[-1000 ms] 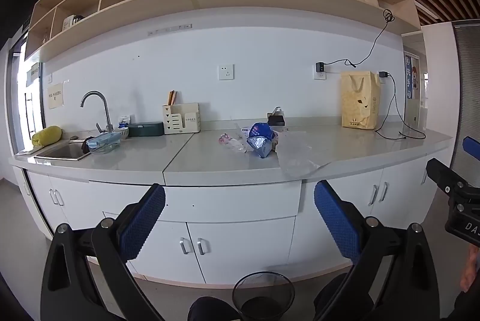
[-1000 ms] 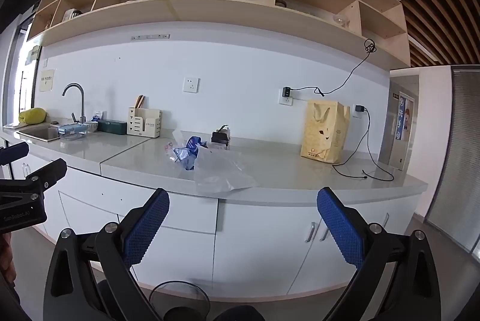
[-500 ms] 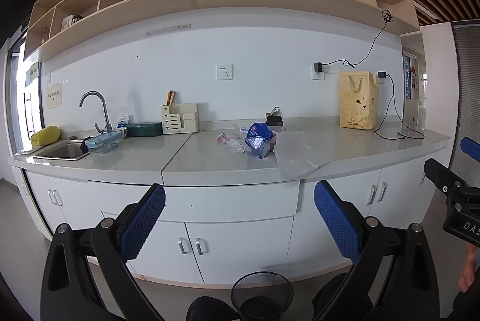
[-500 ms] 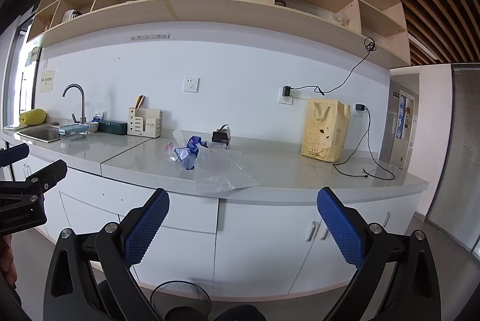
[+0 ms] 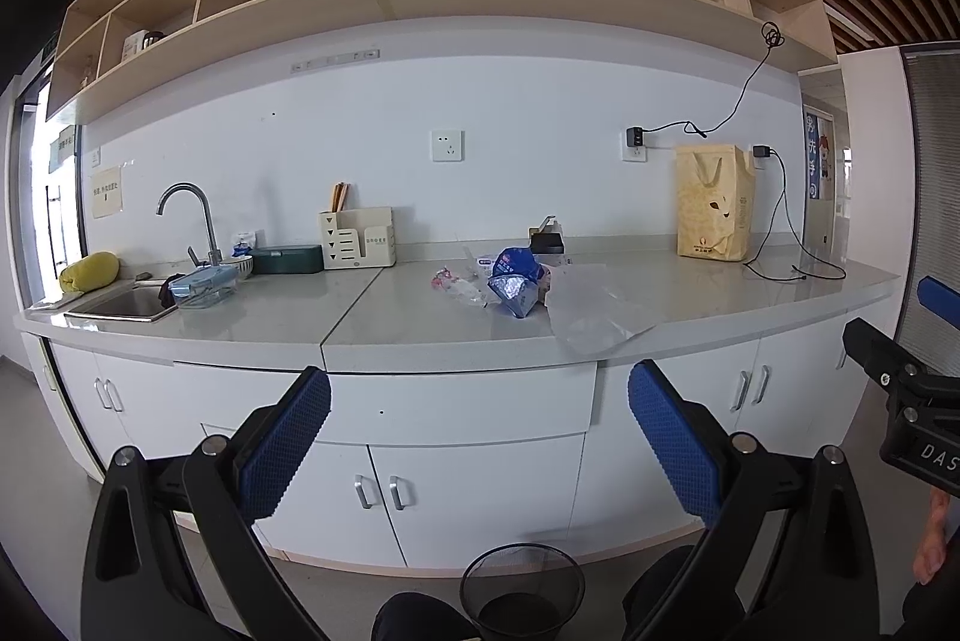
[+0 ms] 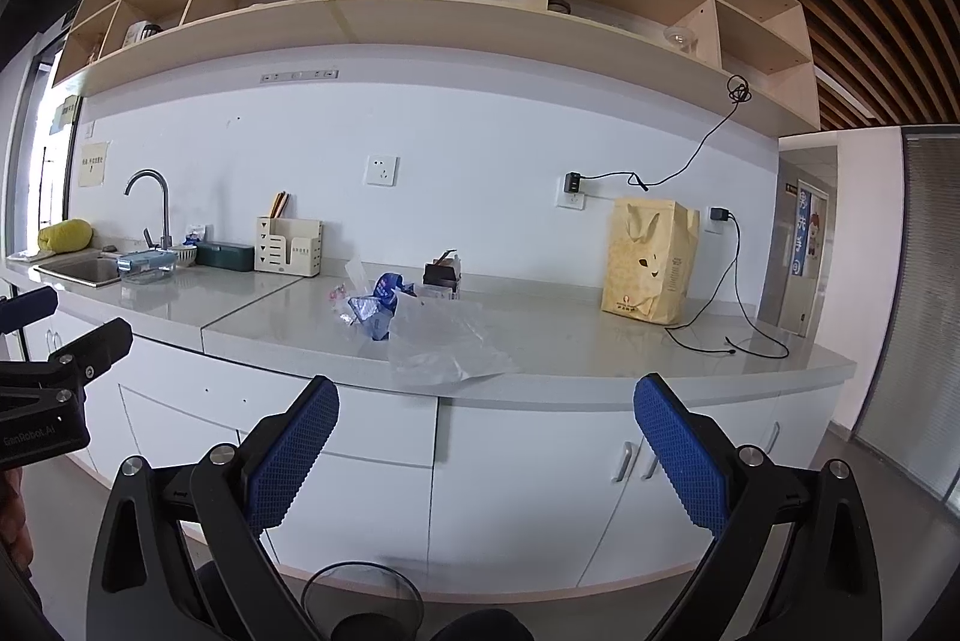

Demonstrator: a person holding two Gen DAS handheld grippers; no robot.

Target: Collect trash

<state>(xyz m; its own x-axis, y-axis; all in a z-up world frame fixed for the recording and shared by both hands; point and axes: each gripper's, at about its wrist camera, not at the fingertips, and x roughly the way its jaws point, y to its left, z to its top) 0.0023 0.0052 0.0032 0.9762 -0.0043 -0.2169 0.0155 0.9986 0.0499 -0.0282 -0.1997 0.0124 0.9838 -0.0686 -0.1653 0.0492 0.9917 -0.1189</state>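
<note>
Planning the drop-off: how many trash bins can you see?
1: a black mesh bin on the floor below the counter, in front of the white cabinets. Others may be out of view.

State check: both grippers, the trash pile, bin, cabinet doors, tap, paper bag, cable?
left gripper: open, empty
right gripper: open, empty
blue wrapper: crumpled, on the counter
clear plastic bag: lying flat, corner over the counter edge
mesh bin: upright on the floor, contents unclear
cabinet doors: shut
tap: no water visible
yellow paper bag: upright
charger cable: plugged in, trailing on the counter
</note>
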